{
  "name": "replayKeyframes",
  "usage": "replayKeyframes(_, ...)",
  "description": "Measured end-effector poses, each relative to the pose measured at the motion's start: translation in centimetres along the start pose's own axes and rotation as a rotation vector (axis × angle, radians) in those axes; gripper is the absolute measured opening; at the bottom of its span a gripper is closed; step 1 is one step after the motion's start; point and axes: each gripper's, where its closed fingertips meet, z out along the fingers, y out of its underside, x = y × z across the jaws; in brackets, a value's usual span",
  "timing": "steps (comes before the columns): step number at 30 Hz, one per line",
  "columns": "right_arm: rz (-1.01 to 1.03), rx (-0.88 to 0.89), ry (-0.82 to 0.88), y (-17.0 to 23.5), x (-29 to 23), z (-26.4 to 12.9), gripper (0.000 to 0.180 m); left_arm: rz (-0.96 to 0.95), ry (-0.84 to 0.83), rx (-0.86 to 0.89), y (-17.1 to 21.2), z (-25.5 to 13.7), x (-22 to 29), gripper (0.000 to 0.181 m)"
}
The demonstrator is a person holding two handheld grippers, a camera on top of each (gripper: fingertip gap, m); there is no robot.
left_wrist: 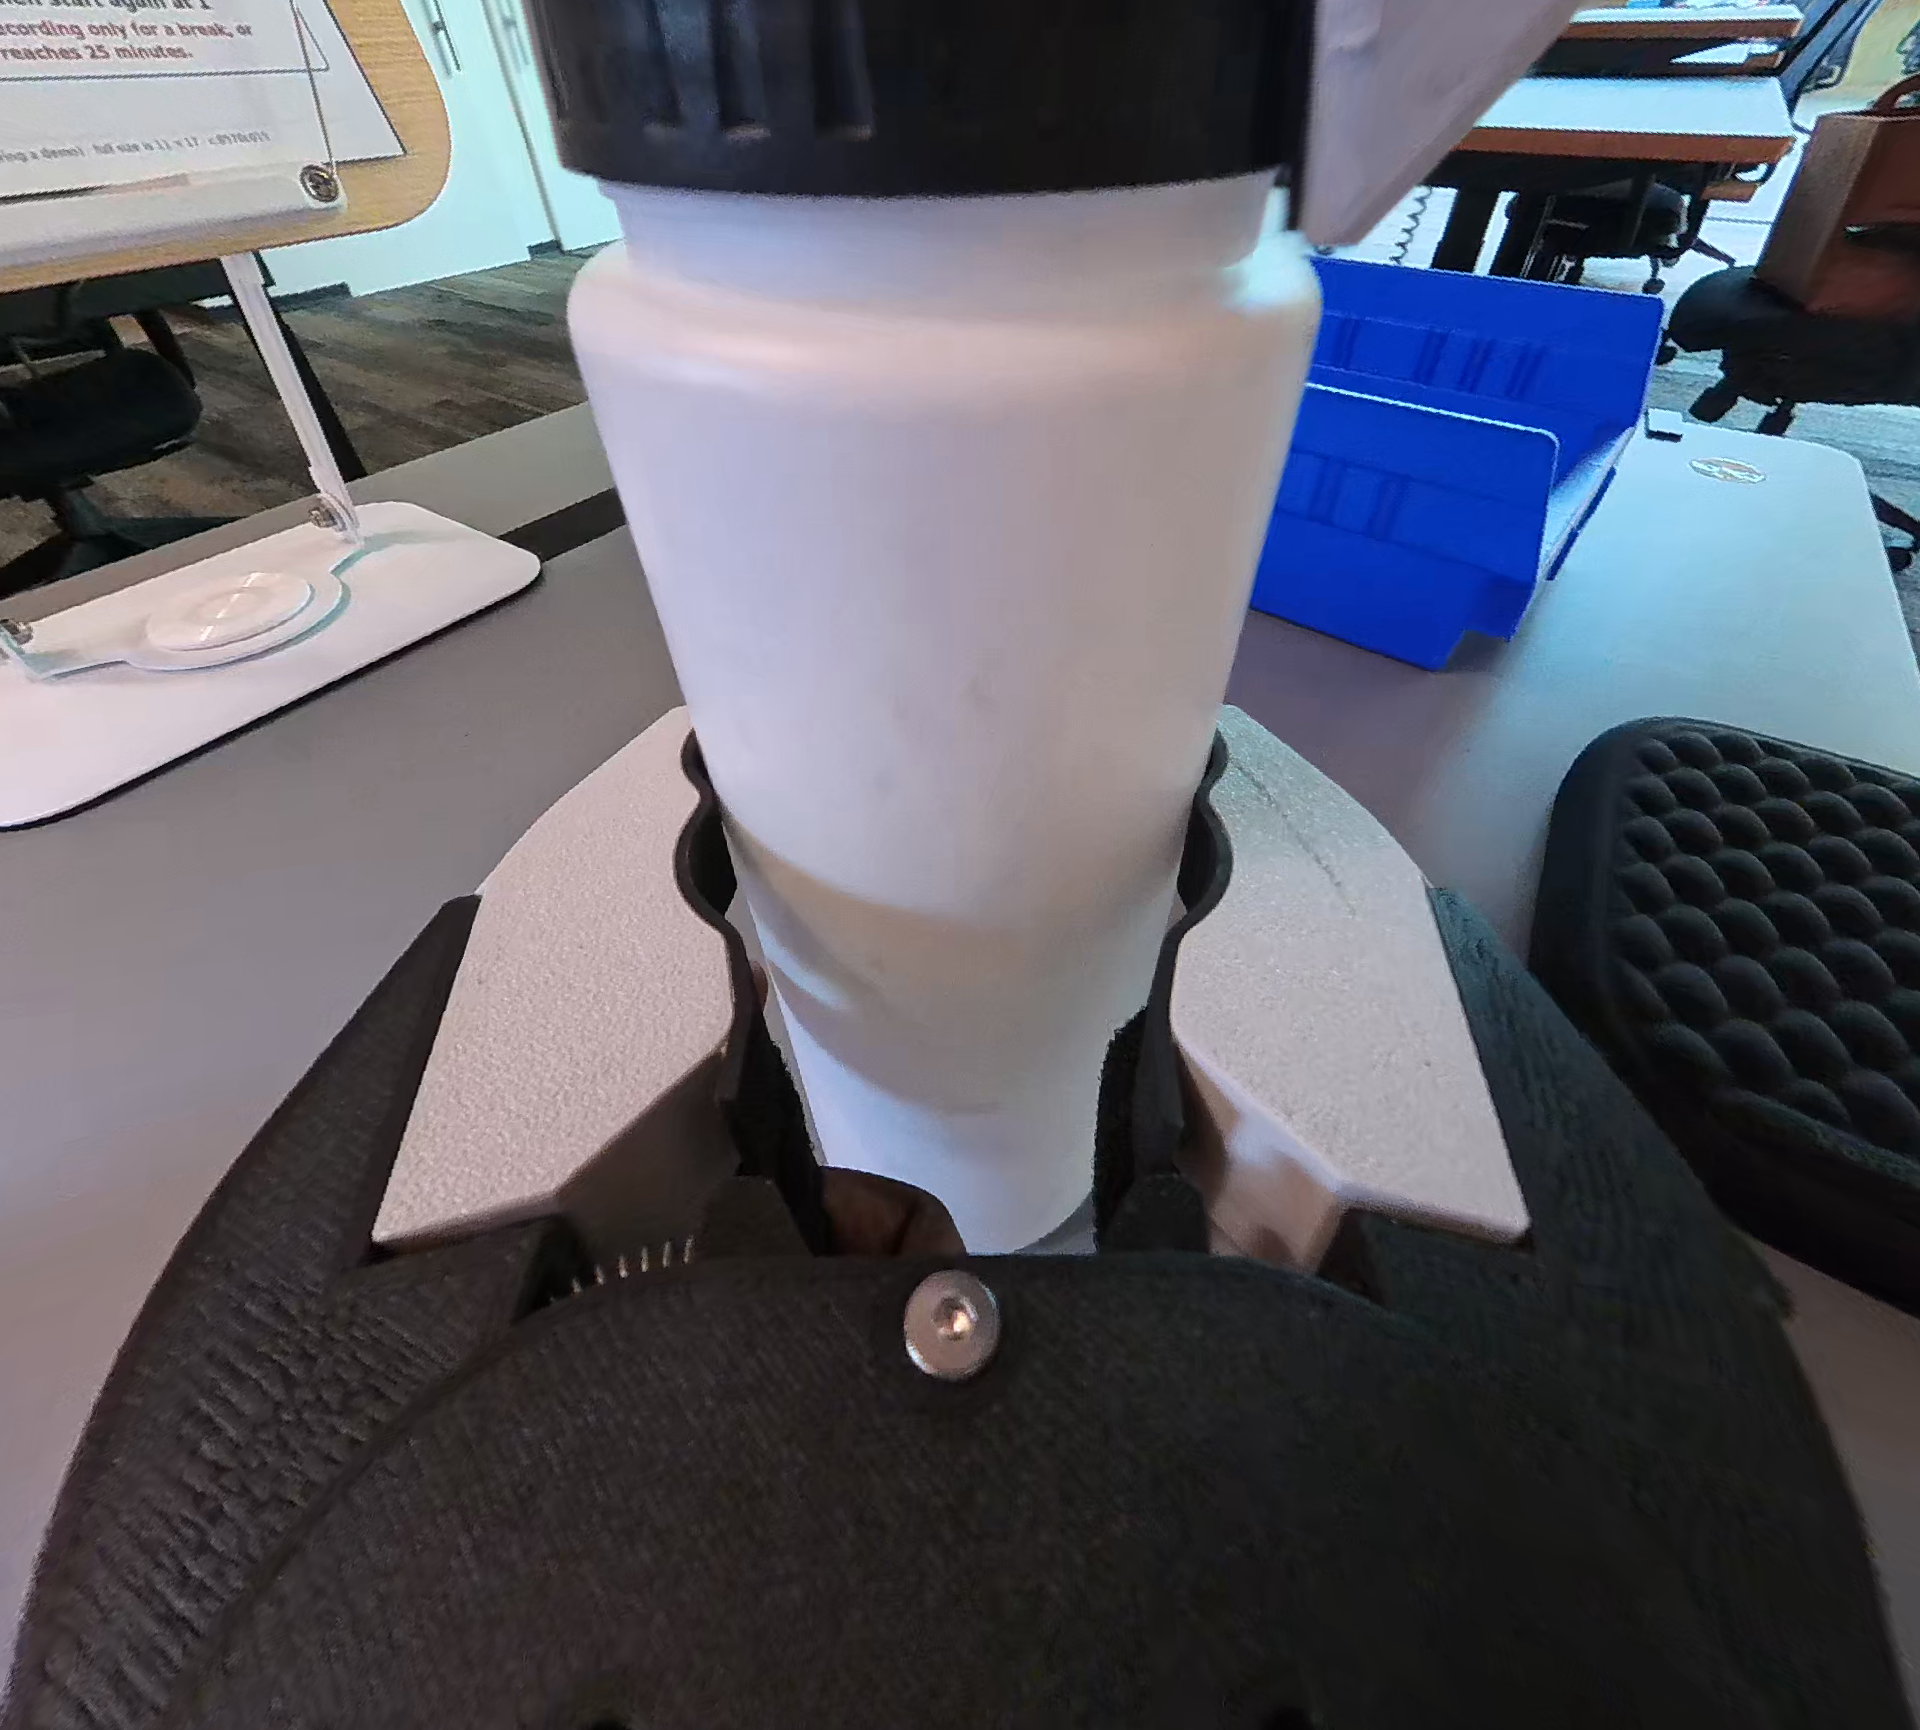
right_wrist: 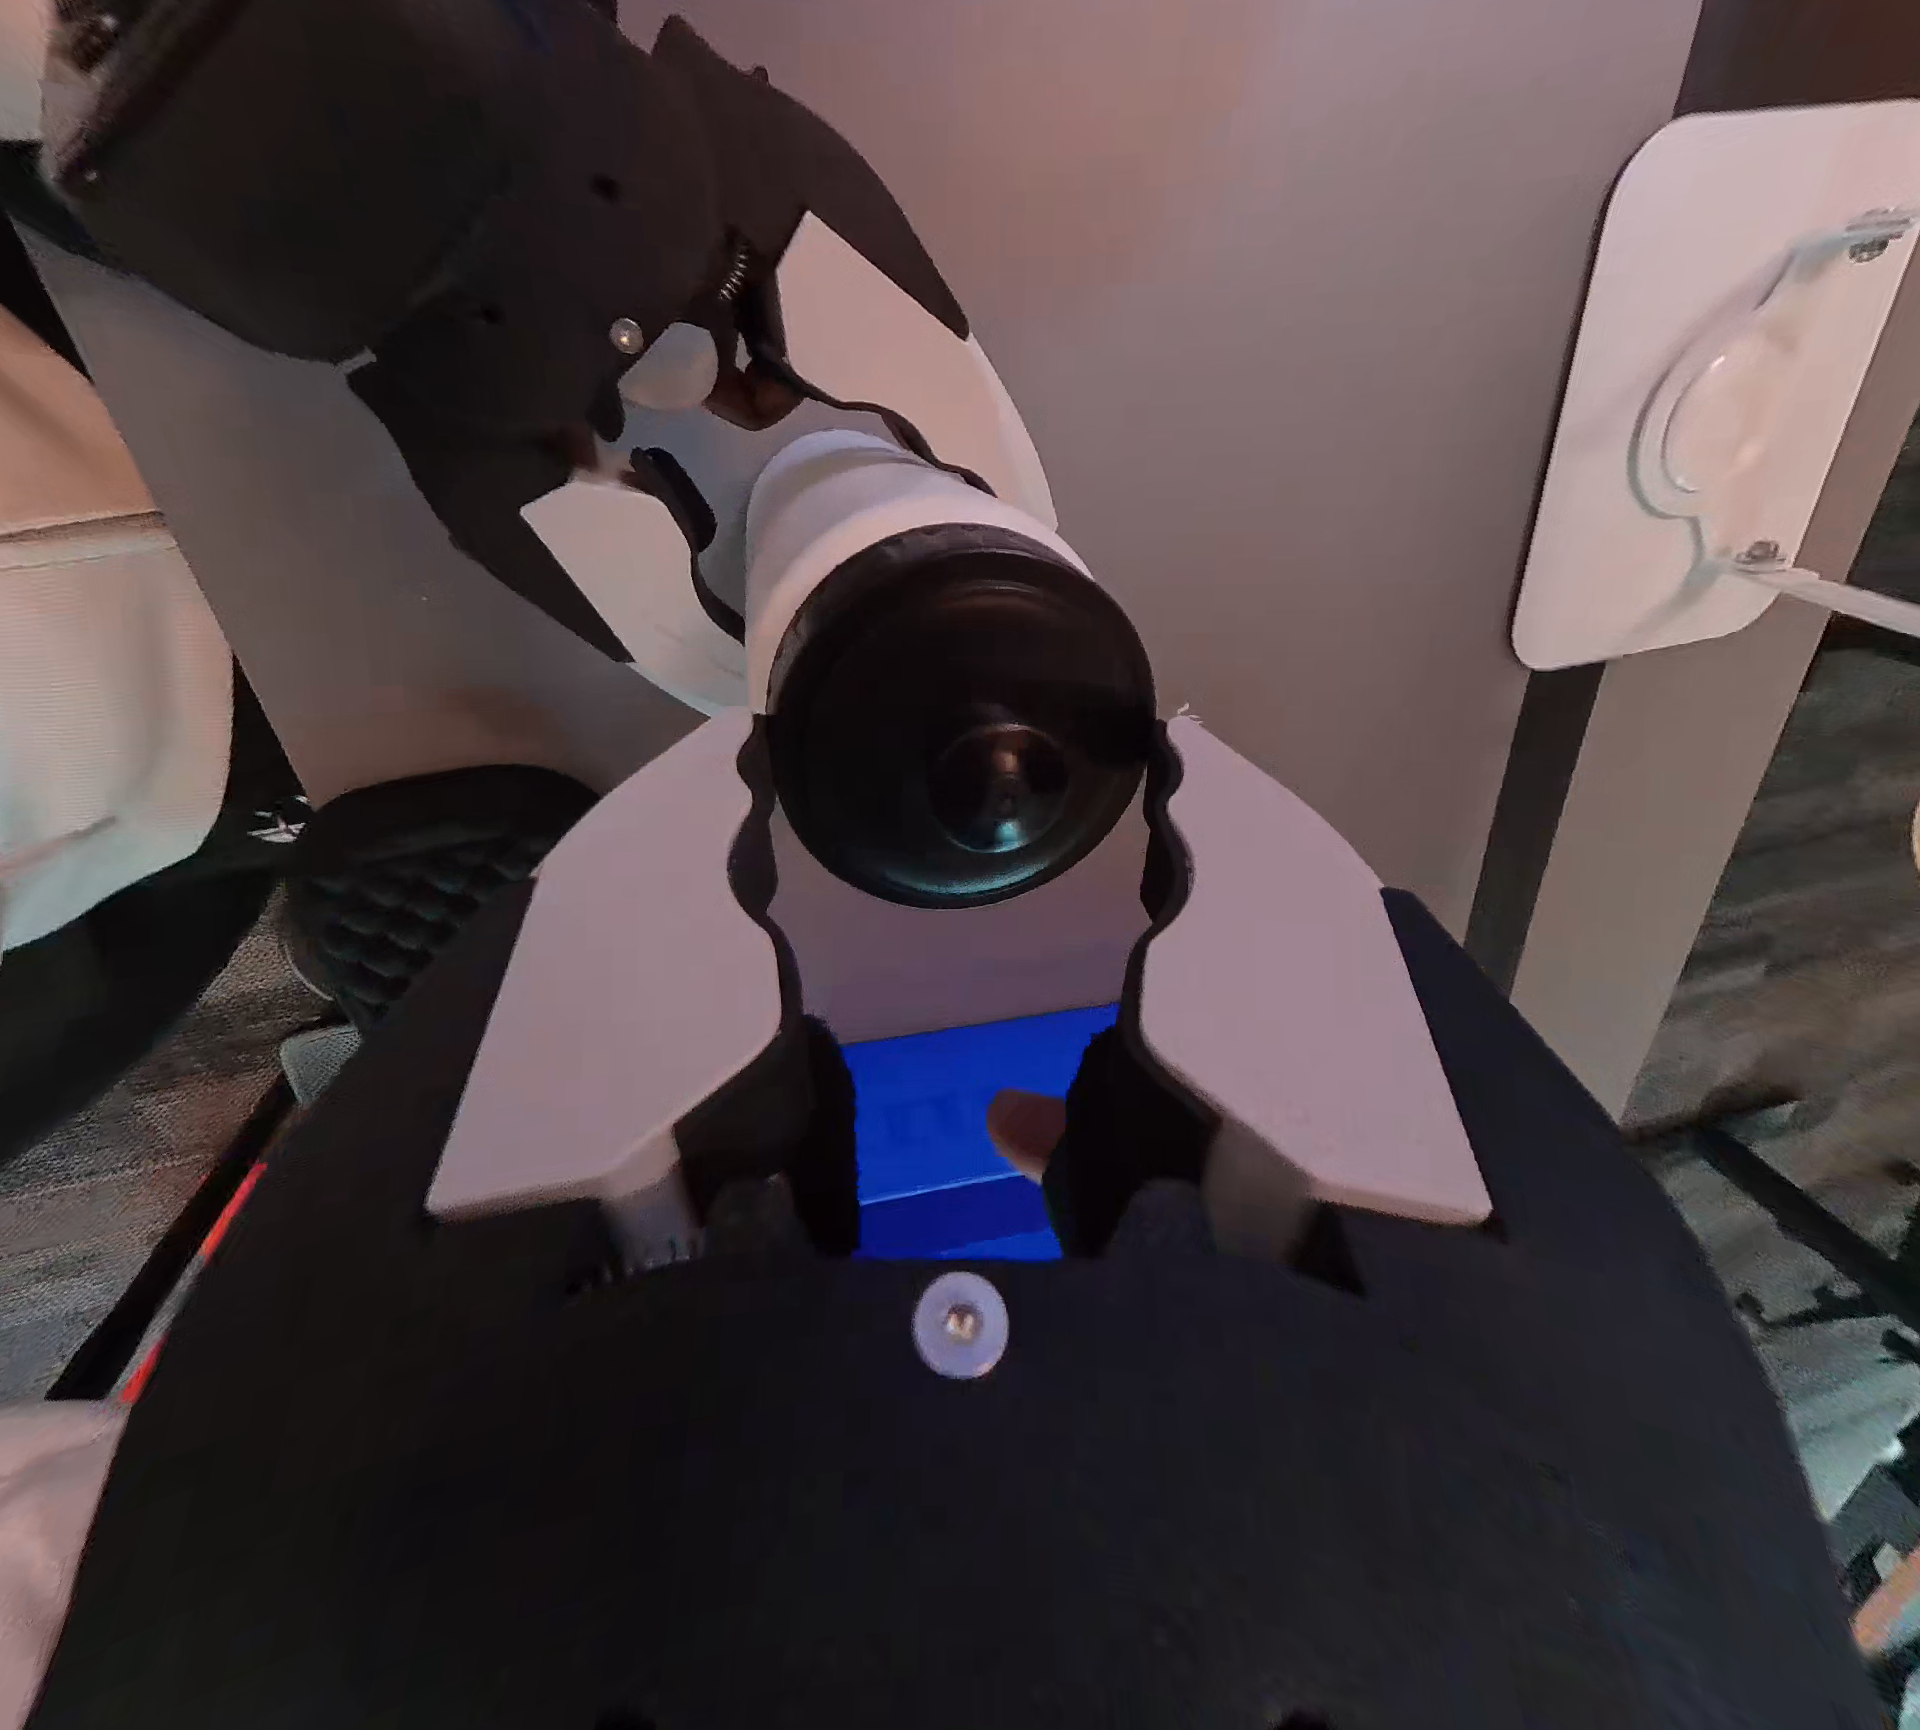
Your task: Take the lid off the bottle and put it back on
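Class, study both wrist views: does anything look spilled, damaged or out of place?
Nothing stands out. The white bottle is clamped in the left gripper, its black lid seated squarely between the right gripper's fingertips.

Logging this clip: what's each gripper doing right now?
Left gripper: shut on the bottle.
Right gripper: around the lid; grip cannot be told.

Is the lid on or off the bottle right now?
On. The black lid sits flush on the white bottle, no gap showing; whether it is screwed tight cannot be told.
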Motion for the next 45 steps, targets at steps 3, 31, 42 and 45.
replayKeyframes(3, -0.016, 0.197, -0.165, -1.2, -1.4, -0.3, 0.116, 0.006, 0.029, 0.002, 0.0, -0.2, 0.3, 0.086)
replayKeyframes(31, 0.402, 1.275, 0.131, -2.1, -2.0, -2.7, 0.122, 0.016, 0.122, 0.03, 0.0, -0.6, 2.0, 0.086)
replayKeyframes(42, 0.072, 1.245, -0.254, -2.3, -2.5, -0.4, 0.08, 0.02, 0.15, 0.037, 0.0, -0.7, 2.3, 0.086)
replayKeyframes(45, 0.229, 1.276, -0.119, -2.3, -2.0, -0.5, 0.079, 0.019, 0.136, 0.035, 0.0, -0.7, 2.4, 0.086)
